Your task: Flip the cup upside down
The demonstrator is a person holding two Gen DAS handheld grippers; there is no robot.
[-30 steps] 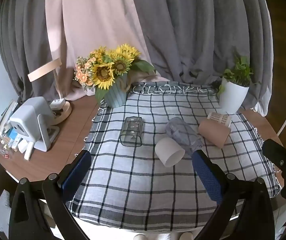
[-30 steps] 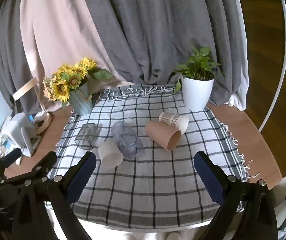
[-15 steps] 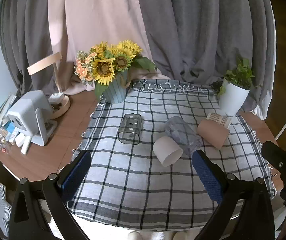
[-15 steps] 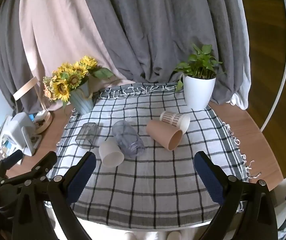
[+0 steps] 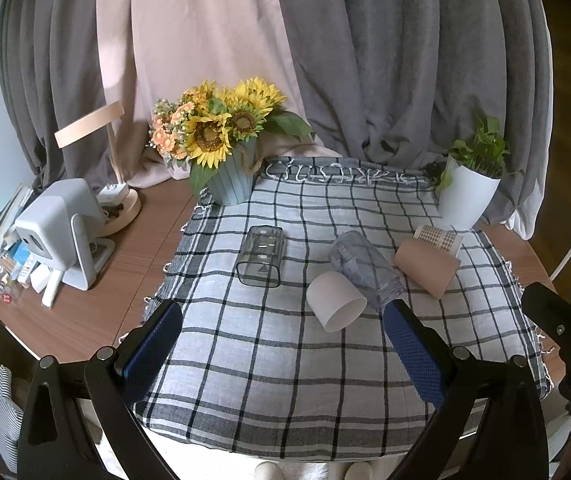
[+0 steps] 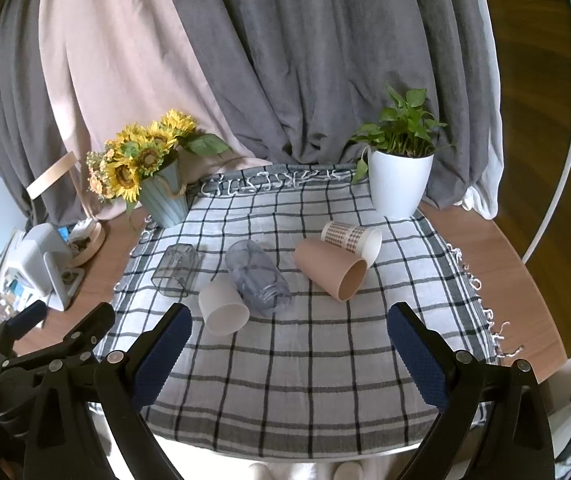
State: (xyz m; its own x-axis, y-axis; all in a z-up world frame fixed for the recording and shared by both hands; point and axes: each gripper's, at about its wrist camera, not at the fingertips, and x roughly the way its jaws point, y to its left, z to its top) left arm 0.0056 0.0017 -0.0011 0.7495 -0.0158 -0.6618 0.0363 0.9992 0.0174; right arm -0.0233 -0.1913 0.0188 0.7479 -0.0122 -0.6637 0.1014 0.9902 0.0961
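Observation:
Several cups lie on their sides on a checked cloth (image 5: pixel 277 360): a square dark clear glass (image 5: pixel 261 256) (image 6: pixel 176 268), a white cup (image 5: pixel 335 301) (image 6: pixel 223 307), a round clear plastic cup (image 5: pixel 365 270) (image 6: pixel 257 277), a tan paper cup (image 5: pixel 425 267) (image 6: pixel 331 268) and a checked-pattern paper cup (image 5: pixel 437 237) (image 6: pixel 351 237). My left gripper (image 5: pixel 281 352) is open and empty, above the near edge of the cloth. My right gripper (image 6: pixel 287 354) is open and empty, also back from the cups.
A sunflower vase (image 5: pixel 229 184) stands at the cloth's far left corner, a white potted plant (image 6: pixel 399 184) at the far right. A white device (image 5: pixel 61 232), a lamp base (image 5: pixel 119 208) and small clutter sit on the wooden table (image 5: pixel 125 264) left of the cloth. Curtains hang behind.
Both grippers have risen and drawn back slightly, so the table looks a little farther away. The cups have not moved.

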